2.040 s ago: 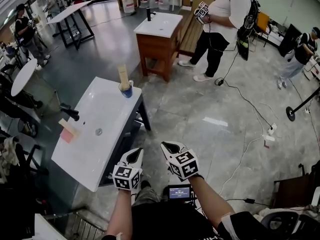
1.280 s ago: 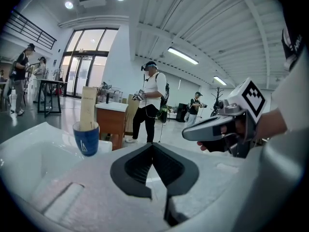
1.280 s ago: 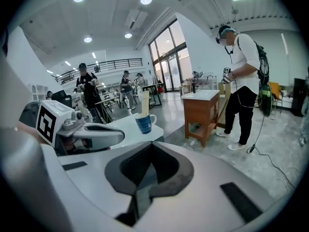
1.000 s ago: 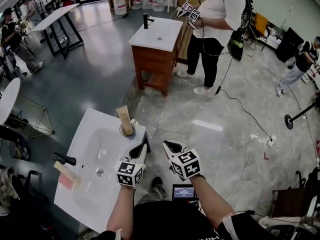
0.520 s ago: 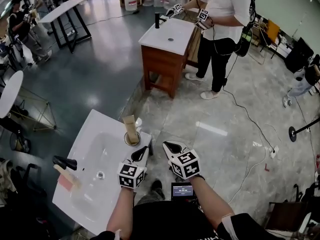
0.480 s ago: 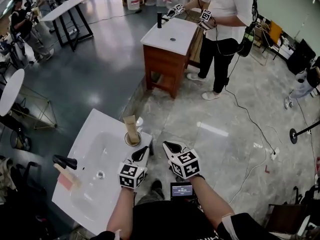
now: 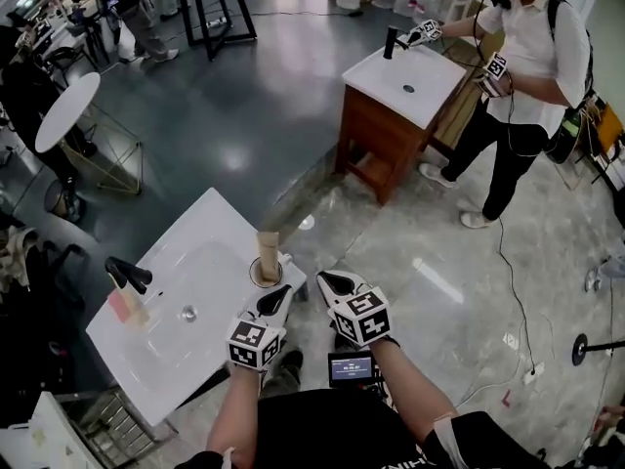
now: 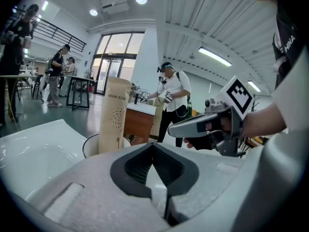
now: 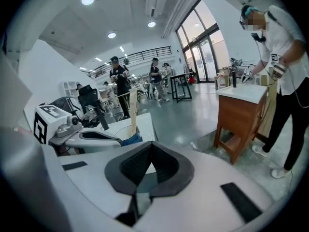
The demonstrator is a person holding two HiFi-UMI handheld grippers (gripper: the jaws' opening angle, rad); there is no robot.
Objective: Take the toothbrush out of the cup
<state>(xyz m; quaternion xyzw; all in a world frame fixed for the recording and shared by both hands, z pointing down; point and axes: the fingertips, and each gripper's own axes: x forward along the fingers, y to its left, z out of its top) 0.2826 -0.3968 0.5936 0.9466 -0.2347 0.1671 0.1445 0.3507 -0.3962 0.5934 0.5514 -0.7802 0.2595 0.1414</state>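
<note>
Left gripper (image 7: 279, 292): jaws together, nothing between them; tip just beside the cup.
Right gripper (image 7: 328, 281): jaws fully closed, empty; off the sink's edge, right of the left gripper.
Toothbrush (image 8: 115, 115): packed in a tan carton, standing upright in the cup.
Cup (image 7: 256, 279): on the right corner of the sink (image 7: 195, 247); outside is blue.
Carton print: "HIGH-END" near the top, dot pattern below; smaller lettering unreadable.
Tap (image 7: 127, 274): black, at the sink's left side.
Other writing: "HINA" on the wearer's sleeve (image 8: 289, 42), rest cut off.
</note>
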